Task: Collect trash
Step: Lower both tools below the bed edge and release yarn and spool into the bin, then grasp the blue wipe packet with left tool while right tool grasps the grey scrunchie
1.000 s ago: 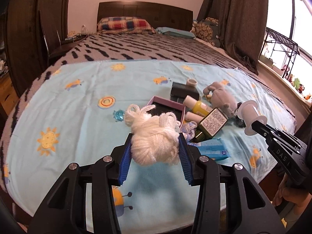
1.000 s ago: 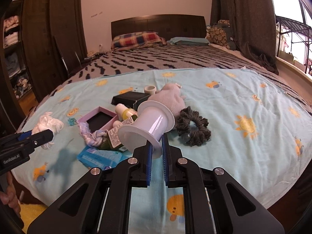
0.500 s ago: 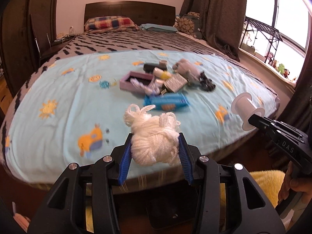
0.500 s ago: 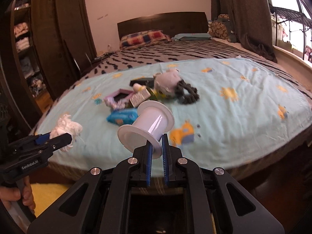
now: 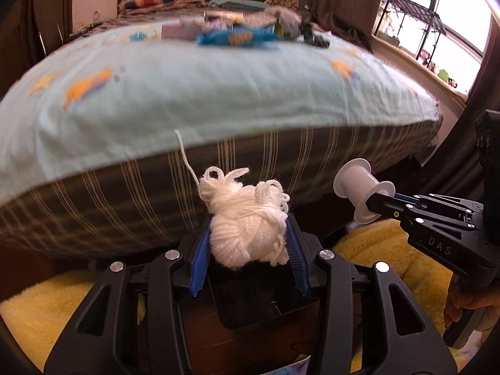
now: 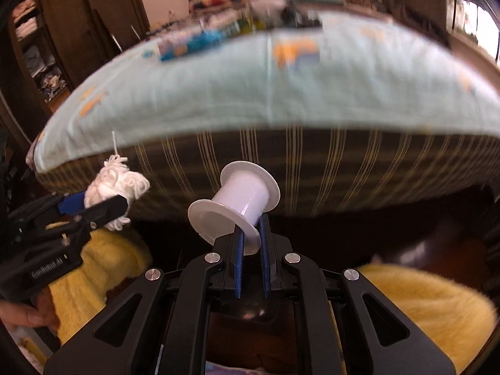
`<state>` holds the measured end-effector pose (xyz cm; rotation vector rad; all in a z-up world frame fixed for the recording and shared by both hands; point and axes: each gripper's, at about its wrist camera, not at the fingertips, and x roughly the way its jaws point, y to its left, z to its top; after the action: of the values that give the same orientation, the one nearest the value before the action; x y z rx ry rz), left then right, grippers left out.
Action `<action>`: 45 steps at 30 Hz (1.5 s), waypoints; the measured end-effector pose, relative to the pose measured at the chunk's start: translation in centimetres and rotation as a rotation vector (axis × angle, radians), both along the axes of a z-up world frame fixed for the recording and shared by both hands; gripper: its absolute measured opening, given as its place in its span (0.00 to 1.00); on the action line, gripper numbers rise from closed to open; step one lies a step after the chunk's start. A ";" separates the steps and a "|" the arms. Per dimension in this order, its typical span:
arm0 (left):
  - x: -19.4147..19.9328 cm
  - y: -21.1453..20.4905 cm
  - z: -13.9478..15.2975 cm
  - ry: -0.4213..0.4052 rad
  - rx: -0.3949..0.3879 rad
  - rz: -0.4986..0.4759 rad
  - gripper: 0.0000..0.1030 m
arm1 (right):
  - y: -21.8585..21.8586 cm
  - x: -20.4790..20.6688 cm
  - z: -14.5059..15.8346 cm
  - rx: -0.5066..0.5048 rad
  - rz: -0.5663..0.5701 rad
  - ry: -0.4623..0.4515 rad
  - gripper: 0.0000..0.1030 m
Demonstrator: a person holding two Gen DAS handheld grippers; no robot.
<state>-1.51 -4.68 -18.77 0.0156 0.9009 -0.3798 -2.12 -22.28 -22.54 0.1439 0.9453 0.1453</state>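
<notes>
My left gripper [image 5: 248,234] is shut on a ball of white yarn [image 5: 247,218], held below the bed's edge, over a dark container [image 5: 250,306] on the floor. My right gripper [image 6: 251,237] is shut on the flange of an empty white plastic spool [image 6: 234,206], also held low in front of the bed. The spool shows at the right of the left wrist view [image 5: 362,187], and the yarn at the left of the right wrist view [image 6: 115,187]. Blurred clutter, including a blue packet [image 5: 237,37], lies on the light blue bedspread [image 5: 203,93].
The striped side of the mattress [image 5: 125,193] stands right ahead. A yellow fluffy rug [image 6: 422,306] covers the floor on both sides of the dark container. A wardrobe [image 6: 47,47] stands at the left, a window [image 5: 437,31] at the right.
Both grippers have dropped from above the bed to below its edge, still holding the yarn and the spool. The bed's top now sits high in both views and the floor rug has come into sight.
</notes>
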 end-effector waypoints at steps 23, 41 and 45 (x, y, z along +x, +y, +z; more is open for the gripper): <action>2.2 -0.1 -9.7 0.216 0.024 -0.026 0.56 | -0.4 3.0 -7.5 0.107 -0.033 0.157 0.13; 4.9 2.3 6.5 -0.116 -0.006 0.061 0.92 | -4.8 5.5 9.3 -0.004 -0.122 -0.279 0.82; 7.7 1.7 8.3 -0.126 -0.041 0.064 0.92 | -5.3 8.4 10.5 -0.022 -0.146 -0.320 0.82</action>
<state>6.18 -2.99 -10.49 -0.0264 0.7675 -0.3338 6.23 -27.55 -12.01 0.1636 0.6148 0.0216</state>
